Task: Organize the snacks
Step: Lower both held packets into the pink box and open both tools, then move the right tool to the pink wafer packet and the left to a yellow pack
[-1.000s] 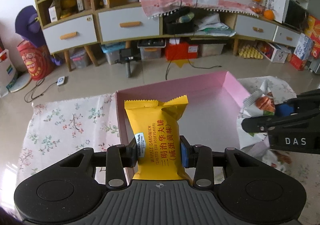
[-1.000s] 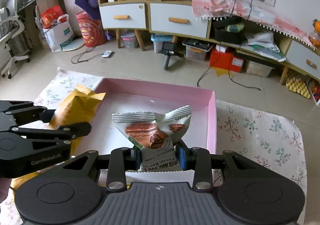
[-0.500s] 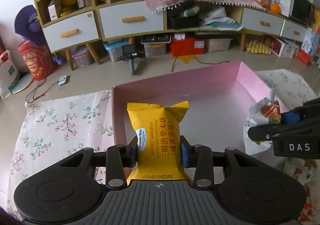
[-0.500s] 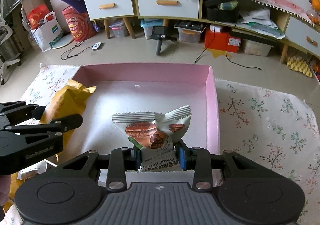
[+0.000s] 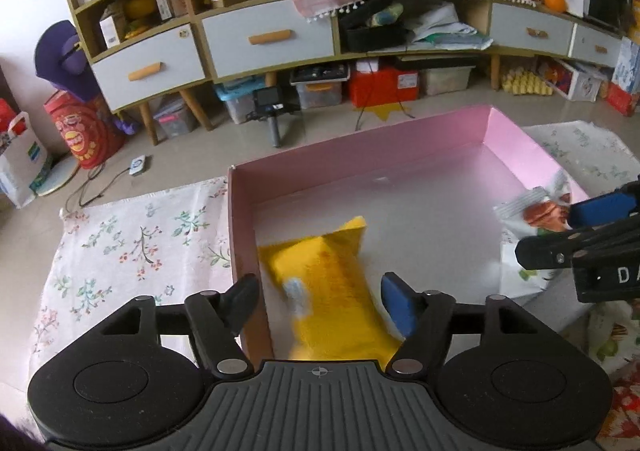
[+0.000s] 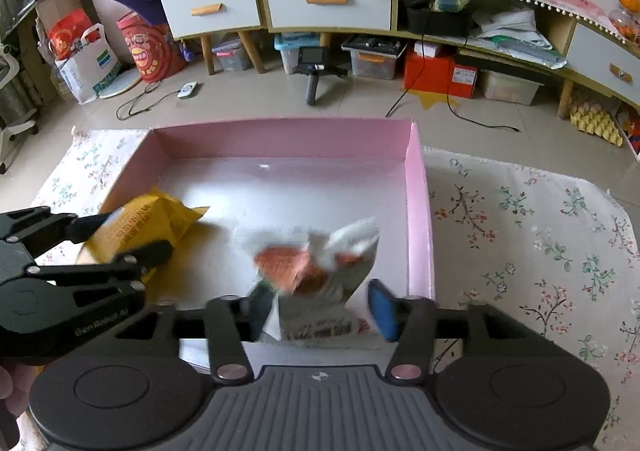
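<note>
A pink box (image 5: 240, 219) (image 6: 420, 187) lies on a floral cloth. My left gripper (image 5: 320, 301) is open over its near left corner; the yellow wafer packet (image 5: 332, 287) is blurred between the spread fingers, free of the pads, inside the box. It also shows in the right wrist view (image 6: 140, 227). My right gripper (image 6: 318, 307) is open over the box's near right part; the white pecan packet (image 6: 316, 271) is blurred between its fingers, free of the pads. It also shows in the left wrist view (image 5: 532, 219).
The floral cloth (image 5: 132, 235) (image 6: 540, 231) spreads on both sides of the box. More snack wrappers (image 5: 616, 351) lie at the right. Beyond are tiled floor, a small tripod camera (image 6: 314, 67) and low cabinets with drawers.
Both grippers have opened and let go of their packets. The yellow packet and the pecan packet are dropping, blurred, into the pink box. Both grippers came further over the box.
</note>
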